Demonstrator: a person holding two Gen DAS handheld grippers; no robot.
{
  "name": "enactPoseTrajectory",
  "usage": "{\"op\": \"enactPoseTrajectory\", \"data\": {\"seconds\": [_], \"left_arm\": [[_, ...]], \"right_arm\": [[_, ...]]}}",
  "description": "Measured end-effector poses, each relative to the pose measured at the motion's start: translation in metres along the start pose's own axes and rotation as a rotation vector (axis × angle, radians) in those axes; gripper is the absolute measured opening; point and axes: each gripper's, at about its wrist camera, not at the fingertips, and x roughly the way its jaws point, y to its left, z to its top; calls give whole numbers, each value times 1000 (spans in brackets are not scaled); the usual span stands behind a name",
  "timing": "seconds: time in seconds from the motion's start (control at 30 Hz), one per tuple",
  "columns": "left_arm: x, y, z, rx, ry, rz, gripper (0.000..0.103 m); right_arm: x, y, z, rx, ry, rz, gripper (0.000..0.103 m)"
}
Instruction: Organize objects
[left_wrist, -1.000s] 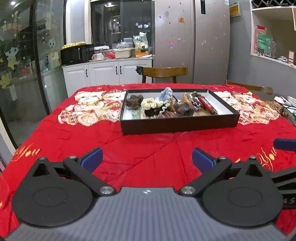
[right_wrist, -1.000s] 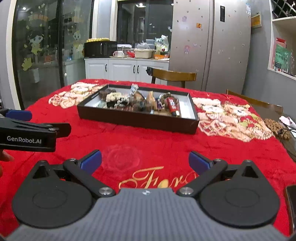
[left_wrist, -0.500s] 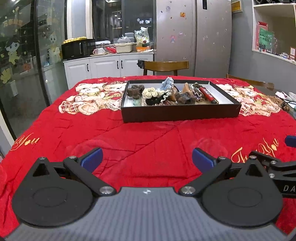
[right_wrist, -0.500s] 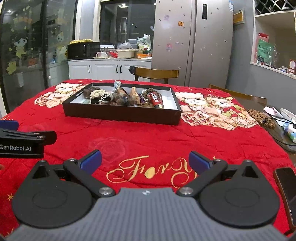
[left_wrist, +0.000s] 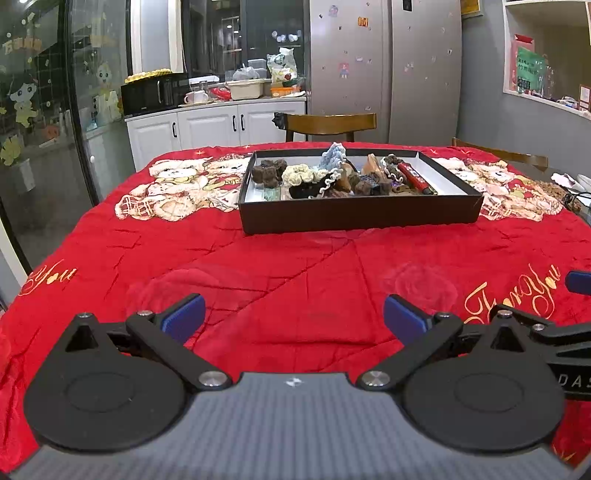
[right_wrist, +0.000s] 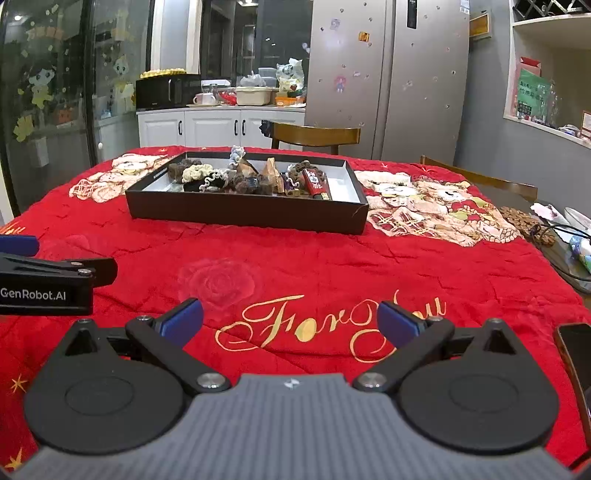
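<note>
A shallow black tray (left_wrist: 360, 216) (right_wrist: 247, 214) rests on the red tablecloth past mid-table. It is heaped with small items: brown scrunchies (left_wrist: 269, 171), a cream scrunchie (left_wrist: 297, 173), a blue-grey knitted piece (left_wrist: 333, 155) and a red tube (left_wrist: 415, 177) (right_wrist: 316, 182). My left gripper (left_wrist: 294, 317) is open and holds nothing, hovering over the cloth well short of the tray. My right gripper (right_wrist: 290, 319) is open too, above the gold lettering (right_wrist: 328, 325). Each gripper shows at the side edge of the other's view.
A wooden chair (left_wrist: 327, 125) stands behind the table, another chair (right_wrist: 480, 181) at the right. A phone (right_wrist: 576, 350) lies at the near right edge. Cables and a woven coaster (right_wrist: 526, 221) sit at the far right. Cabinets and a fridge line the back.
Both grippers have pulled back and levelled, so the tray looks farther away and lower. The right view swung left again after swinging right. Both stay open.
</note>
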Motion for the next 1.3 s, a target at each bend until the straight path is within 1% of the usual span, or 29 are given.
{"op": "enactPoseTrajectory", "data": {"seconds": [0.27, 0.87, 1.17, 1.3], "left_arm": [[2, 1, -1, -13, 7, -4, 103], [6, -3, -5, -3, 25, 7, 103], [11, -2, -7, -20, 56, -19, 103], [14, -1, -7, -28, 67, -49, 103]], "right_arm": [[2, 1, -1, -4, 6, -1, 103], [1, 3, -3, -18, 8, -5, 103], [1, 3, -4, -20, 11, -8, 103], [2, 3, -6, -21, 13, -13, 103]]}}
